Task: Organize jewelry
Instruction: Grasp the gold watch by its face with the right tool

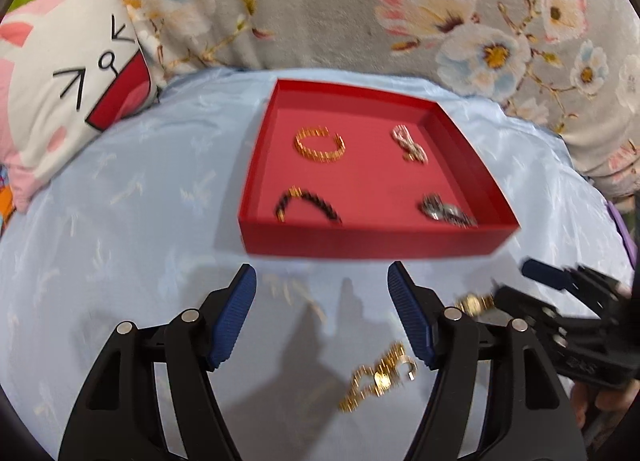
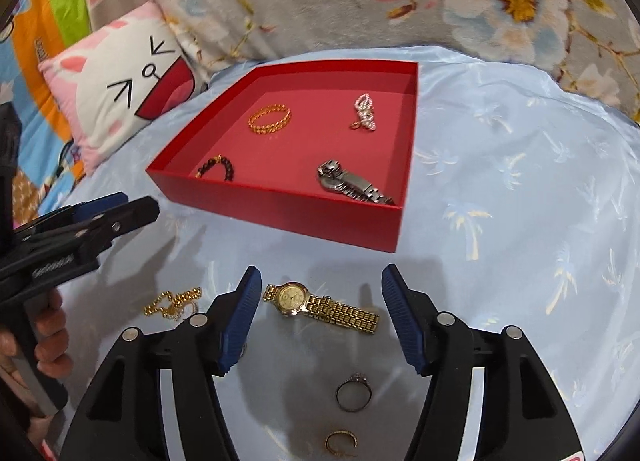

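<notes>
Right wrist view: right gripper [image 2: 318, 311] hangs with jaws wide apart over a gold watch [image 2: 320, 304] lying flat on the pale blue cloth [image 2: 520, 221], just short of the red tray [image 2: 280, 201].
Left wrist view: left gripper [image 1: 322, 311] also spread wide and holding nothing, above a gold chain [image 1: 376, 379] bunched on the cloth; this frame is motion-blurred.
Tray: holds a gold bangle [image 2: 269, 120], a pale sparkly piece [image 2: 365, 112], a dark bead bracelet [image 2: 216, 169] and a silver watch [image 2: 352, 183], well apart, one toward each corner.
Loose: watch, chain, a dark ring [image 2: 353, 392] and a small gold hoop [image 2: 341, 442], all on the cloth near the grippers.
Progress: likely about half done, four pieces in and four out.
Watch handling: probably the heaviest loose piece; rigid round case, limp link band that will dangle and swing when lifted. Polished metal looks slippery against the ribbed pads.
Where to grip: likely across the case, or the band right beside it, so the weight hangs short.
Chain handling: light and floppy; a pinch at the thick of the bunch seems safest, as a single strand could slide out.
Ring, hoop: small, lying flat, hard to get under on soft cloth.
Risk: cloth may be pinched along with the metal.
</notes>
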{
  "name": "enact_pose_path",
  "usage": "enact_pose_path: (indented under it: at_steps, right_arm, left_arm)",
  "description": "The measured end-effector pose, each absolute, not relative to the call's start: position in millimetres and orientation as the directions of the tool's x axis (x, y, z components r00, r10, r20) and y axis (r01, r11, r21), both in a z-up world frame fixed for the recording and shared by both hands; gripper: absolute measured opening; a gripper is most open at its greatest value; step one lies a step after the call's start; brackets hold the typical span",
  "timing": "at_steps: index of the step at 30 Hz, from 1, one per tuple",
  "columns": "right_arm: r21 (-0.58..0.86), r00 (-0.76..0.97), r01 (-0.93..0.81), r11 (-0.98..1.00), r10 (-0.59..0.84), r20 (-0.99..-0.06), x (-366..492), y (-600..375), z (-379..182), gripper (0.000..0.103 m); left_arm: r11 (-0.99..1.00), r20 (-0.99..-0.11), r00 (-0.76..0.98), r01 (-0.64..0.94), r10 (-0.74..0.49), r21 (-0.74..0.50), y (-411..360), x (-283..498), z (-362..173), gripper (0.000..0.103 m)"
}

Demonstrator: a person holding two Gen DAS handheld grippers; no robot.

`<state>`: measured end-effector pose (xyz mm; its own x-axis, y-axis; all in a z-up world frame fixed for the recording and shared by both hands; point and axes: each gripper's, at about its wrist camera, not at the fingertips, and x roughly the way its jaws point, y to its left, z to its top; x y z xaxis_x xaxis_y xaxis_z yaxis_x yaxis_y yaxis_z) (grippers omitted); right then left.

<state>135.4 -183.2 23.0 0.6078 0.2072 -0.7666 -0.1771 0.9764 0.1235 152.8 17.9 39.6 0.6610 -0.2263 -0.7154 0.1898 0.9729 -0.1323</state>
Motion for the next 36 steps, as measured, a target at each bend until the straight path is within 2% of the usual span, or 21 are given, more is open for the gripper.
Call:
enact_pose_path:
  at_steps: [6, 13, 16, 17, 23, 26, 30, 36]
  right_arm:
    - [0.071, 0.57, -0.223, 0.972, 0.189, -0.8, 146, -167, 6, 0.061]
    - [0.013, 0.567, -0.253, 0.967, 0.159, -0.808, 136, -157, -1, 0.039]
    - [0.009, 0.567, -0.229, 0.973, 0.141, -0.812, 124, -158, -1, 0.037]
    - [0.017, 0.567, -0.22, 0.975, 0.142, -0.811, 121, -159, 0, 0.03]
    - [0.07, 0.564, -0.15, 0.986, 0.144, -0.813, 104, -170, 2, 0.029]
    - [0.098, 0.578, -0.123, 0.988, 0.152, -0.802, 98, -175, 7, 0.021]
    - [0.12, 0.573, -0.101, 0.988, 0.156, -0.805, 97, -181, 6, 0.021]
    - [0.121, 0.564, -0.16, 0.98, 0.191, -0.803, 96, -180, 5, 0.024]
  left_arm:
    - [0.974, -0.743, 0.634, 0.197, -0.216, -0.115, 14, 132, 25, 0.066]
    - [0.968, -0.756, 0.611, 0.216, -0.236, -0.127, 13, 115, 16, 0.066]
    - [0.964, -0.76, 0.602, 0.232, -0.244, -0.126, 10, 109, 12, 0.066]
    - [0.964, -0.761, 0.6, 0.237, -0.246, -0.124, 8, 107, 11, 0.066]
    - [0.96, -0.768, 0.591, 0.257, -0.247, -0.111, 1, 100, 2, 0.066]
    - [0.962, -0.767, 0.597, 0.255, -0.236, -0.098, 0, 101, -1, 0.066]
    - [0.963, -0.763, 0.605, 0.255, -0.226, -0.083, -3, 103, -2, 0.065]
    - [0.963, -0.763, 0.606, 0.258, -0.224, -0.077, -4, 105, -2, 0.065]
